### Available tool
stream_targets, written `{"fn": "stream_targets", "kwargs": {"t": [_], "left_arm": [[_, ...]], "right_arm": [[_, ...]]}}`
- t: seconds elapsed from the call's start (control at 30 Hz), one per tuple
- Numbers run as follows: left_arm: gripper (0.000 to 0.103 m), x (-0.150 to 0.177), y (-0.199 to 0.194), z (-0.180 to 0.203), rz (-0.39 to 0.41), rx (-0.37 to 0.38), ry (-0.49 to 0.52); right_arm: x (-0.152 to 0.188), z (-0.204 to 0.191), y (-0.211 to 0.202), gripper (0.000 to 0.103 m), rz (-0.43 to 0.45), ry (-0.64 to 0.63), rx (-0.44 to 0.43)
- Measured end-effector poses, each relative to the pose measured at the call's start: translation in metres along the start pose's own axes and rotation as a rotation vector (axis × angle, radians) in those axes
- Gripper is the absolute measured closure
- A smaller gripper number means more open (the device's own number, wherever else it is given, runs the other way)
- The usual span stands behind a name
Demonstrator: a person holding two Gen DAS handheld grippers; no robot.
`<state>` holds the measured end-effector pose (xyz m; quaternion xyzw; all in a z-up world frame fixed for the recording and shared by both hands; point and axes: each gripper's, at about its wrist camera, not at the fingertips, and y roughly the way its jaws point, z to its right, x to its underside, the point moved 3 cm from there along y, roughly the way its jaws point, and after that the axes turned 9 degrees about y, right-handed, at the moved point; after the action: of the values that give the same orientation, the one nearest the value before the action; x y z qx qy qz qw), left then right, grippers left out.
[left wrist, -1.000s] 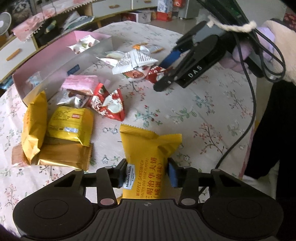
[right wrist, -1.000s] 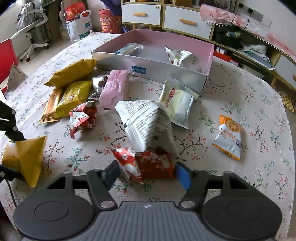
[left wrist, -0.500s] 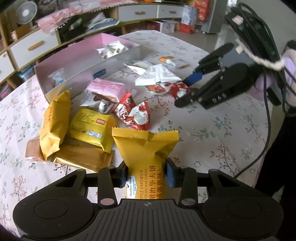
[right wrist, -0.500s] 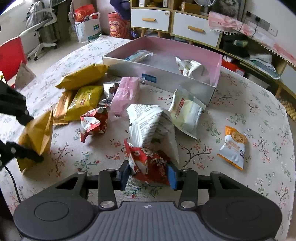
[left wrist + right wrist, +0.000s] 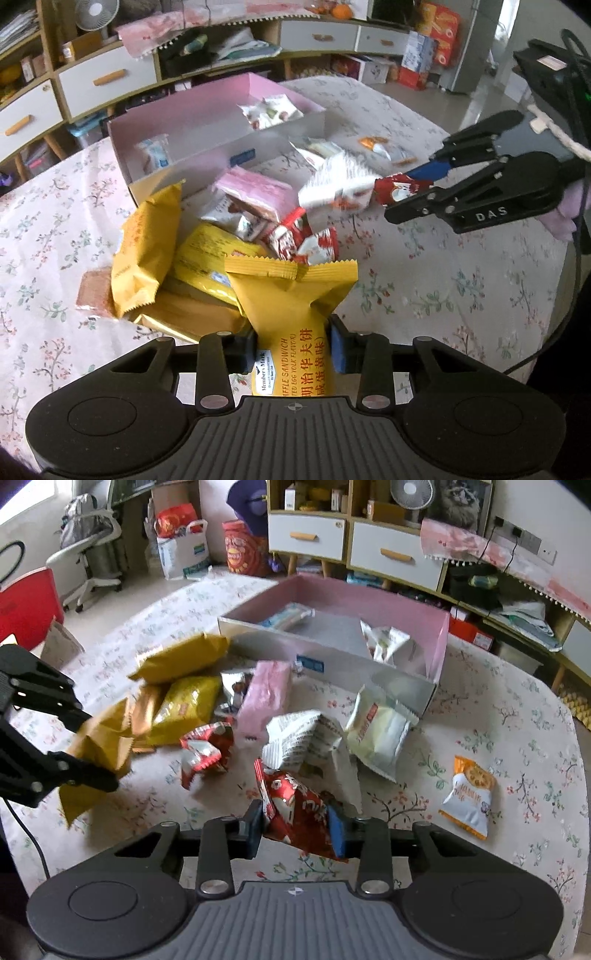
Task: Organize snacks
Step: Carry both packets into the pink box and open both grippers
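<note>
**Both grippers now holding packets, jaws closing**

Now the left gripper point(image 5: 292, 350) pinches a yellow waffle-sandwich packet point(image 5: 291, 295) low in the frame centre, jaws closing on its narrowed waist; a second ago the packet lay flatter and lower, and it now stands upright clear of the floral tablecloth point(image 5: 424, 288). The right gripper point(image 5: 295, 827) has changed more: a second ago its jaws stood spread either side of the red packet point(image 5: 295, 805) on the cloth, and now they are closing with the pads pressed on it, the packet lifted and tilted at bottom centre of the right wrist view. The left wrist view confirms this, with the red packet at the tips of the right gripper at right of frame.

Just beyond the red packet lies a white printed packet point(image 5: 306, 738), slightly blurred, and a cream packet point(image 5: 380, 734) touching it to the right. An orange-topped cracker packet point(image 5: 469, 797) lies apart at right. Left of centre sits a second crumpled red packet point(image 5: 207, 749), then a pile of yellow and gold packets point(image 5: 184, 701) and a pink packet point(image 5: 264, 694).

Farther back, upper centre, stands the open pink box point(image 5: 439, 646), holding a few packets. Loose packets crowd its near wall. Behind it are drawers and shelves point(image 5: 395, 554).
</note>
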<state>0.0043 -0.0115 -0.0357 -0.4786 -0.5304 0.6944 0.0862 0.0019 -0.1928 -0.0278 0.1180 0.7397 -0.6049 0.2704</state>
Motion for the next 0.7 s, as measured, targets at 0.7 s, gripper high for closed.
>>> {"fn": "stream_targets", "kwargs": {"t": [0.7], "left_arm": [[0.068,-0.063,-0.009,-0.036,0.118,-0.06,-0.131]], "right_arm": [[-0.055,0.009,-0.028,0.094,0.159,0.131,-0.062]]}}
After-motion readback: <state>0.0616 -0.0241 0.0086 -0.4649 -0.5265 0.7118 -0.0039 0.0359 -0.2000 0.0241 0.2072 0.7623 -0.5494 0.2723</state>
